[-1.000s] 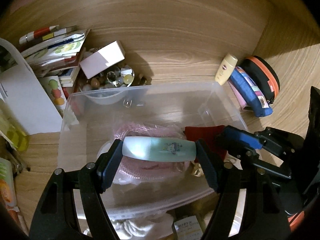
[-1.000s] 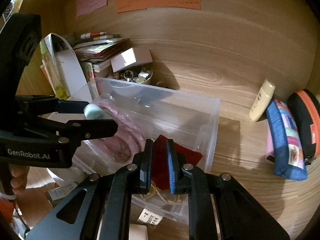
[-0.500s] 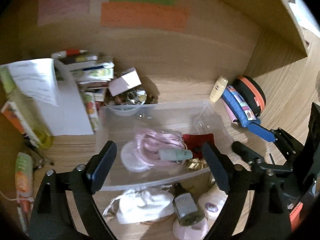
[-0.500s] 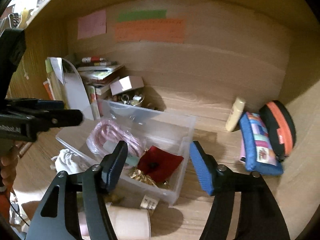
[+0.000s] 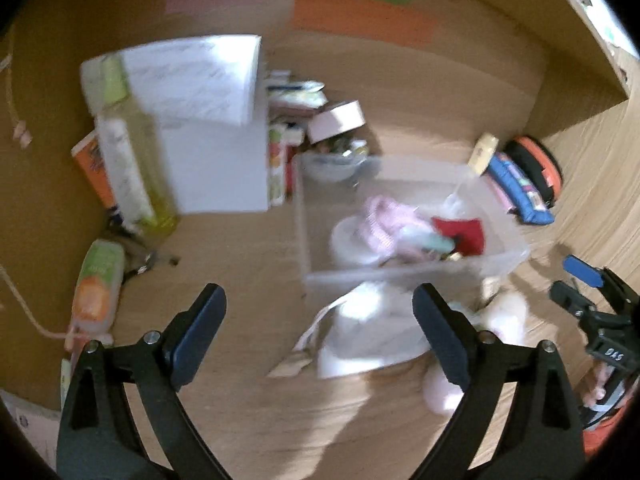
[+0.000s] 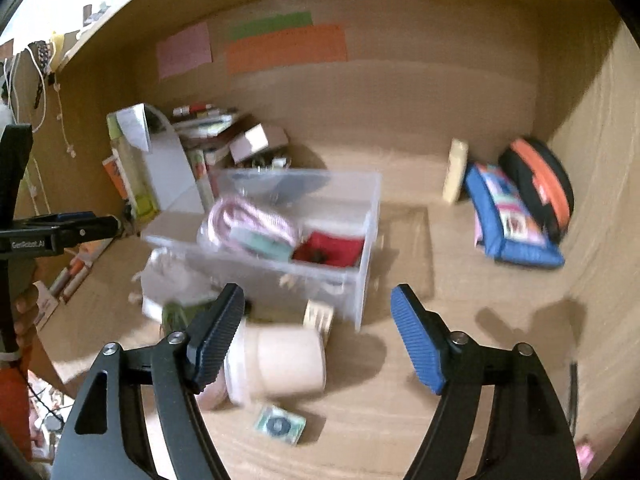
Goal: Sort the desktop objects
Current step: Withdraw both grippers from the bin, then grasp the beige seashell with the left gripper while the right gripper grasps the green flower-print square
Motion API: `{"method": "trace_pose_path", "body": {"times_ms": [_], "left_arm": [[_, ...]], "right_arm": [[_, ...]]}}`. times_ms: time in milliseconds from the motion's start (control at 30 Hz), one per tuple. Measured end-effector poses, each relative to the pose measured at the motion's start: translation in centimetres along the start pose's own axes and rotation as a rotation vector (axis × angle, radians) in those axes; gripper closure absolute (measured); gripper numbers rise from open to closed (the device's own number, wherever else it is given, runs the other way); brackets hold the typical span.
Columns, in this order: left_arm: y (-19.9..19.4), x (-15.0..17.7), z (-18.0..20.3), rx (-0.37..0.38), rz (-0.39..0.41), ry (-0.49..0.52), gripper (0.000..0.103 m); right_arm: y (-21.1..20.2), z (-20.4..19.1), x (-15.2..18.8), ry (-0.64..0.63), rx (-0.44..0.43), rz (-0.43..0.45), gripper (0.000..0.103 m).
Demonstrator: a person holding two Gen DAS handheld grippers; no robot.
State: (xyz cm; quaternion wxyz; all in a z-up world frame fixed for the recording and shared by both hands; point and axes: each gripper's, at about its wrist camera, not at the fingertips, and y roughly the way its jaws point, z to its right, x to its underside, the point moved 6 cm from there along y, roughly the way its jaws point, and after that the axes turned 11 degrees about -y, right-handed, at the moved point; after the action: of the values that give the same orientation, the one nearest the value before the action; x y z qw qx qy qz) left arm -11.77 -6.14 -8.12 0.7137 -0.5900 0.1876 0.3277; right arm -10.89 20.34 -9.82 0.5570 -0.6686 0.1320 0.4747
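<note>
Two grippers hang above the wooden desk, both with jaws spread wide and nothing between them. Ahead of the left gripper (image 5: 319, 336) and a little to its right stands the clear plastic bin (image 5: 400, 276), which holds a pink coiled cord (image 5: 384, 220), a pale green tube (image 5: 430, 240) lying across it, and a red pouch (image 5: 464, 230). Just in front of its right finger lies a white cloth bag (image 5: 360, 332), blurred by motion. Far to its left stands a tall yellow-green bottle (image 5: 128, 168). From the right gripper (image 6: 318, 338), the same bin (image 6: 362, 280) sits ahead and slightly left. A cream jar (image 6: 280, 360) lies on its side just beside the left finger, with a small green packet (image 6: 280, 426) nearer the camera below it. Well ahead to the right, a blue pencil case (image 6: 508, 220) leans against a black-and-orange case (image 6: 540, 184).
</note>
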Motion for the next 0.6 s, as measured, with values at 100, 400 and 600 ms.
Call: {"method": "trace_pose_path", "body": {"times_ms": [100, 400, 600], "left_arm": [[0.5, 1.6, -1.9, -0.034, -0.023, -0.005, 0.008], [2.1, 5.6, -5.4, -0.106, -0.067, -0.006, 0.008], [3.2, 6.8, -6.2, -0.131, -0.080, 0.018, 0.015]], "right_arm": [[0.2, -0.2, 2.0, 0.007, 0.010, -0.038, 0.030], [1.2, -1.7, 7.2, 0.054, -0.020, -0.130, 0.030], [2.8, -3.7, 8.6, 0.006, 0.003, -0.164, 0.031]]}}
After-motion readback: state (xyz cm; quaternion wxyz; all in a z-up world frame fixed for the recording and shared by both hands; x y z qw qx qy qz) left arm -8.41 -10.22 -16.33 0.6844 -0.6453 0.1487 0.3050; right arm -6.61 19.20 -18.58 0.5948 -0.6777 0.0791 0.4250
